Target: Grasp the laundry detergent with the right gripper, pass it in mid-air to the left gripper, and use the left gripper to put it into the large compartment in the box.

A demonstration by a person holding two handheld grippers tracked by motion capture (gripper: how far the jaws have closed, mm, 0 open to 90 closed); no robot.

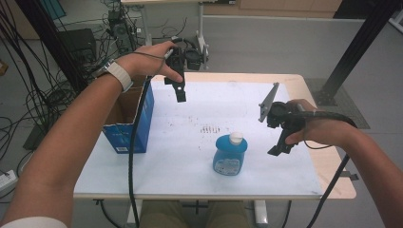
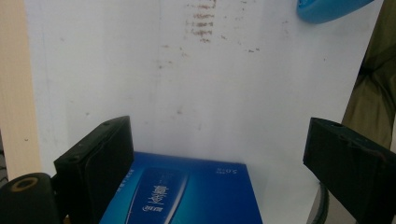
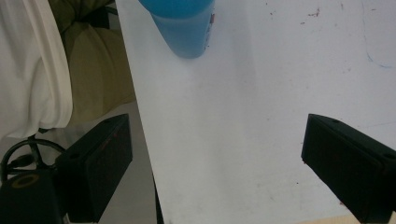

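One blue bottle (image 1: 230, 155) standing just left of the right gripper (image 1: 280, 145), one open box (image 1: 129, 119) under the left gripper (image 1: 179, 93), both jaws spread, empty

Clearance on desk: two obstacles, wide bare middle.

Box (image 1: 129, 121) stands open-topped at the left edge of the desk (image 1: 190, 180); bottle (image 1: 230, 154) stands upright near the front edge, centre-right. Well apart, a bare lane lies between them. Back half and right edge free. Left gripper (image 1: 179, 88) hangs beside the box's back corner; right gripper (image 1: 281, 142) just right of the bottle, both open-jawed.
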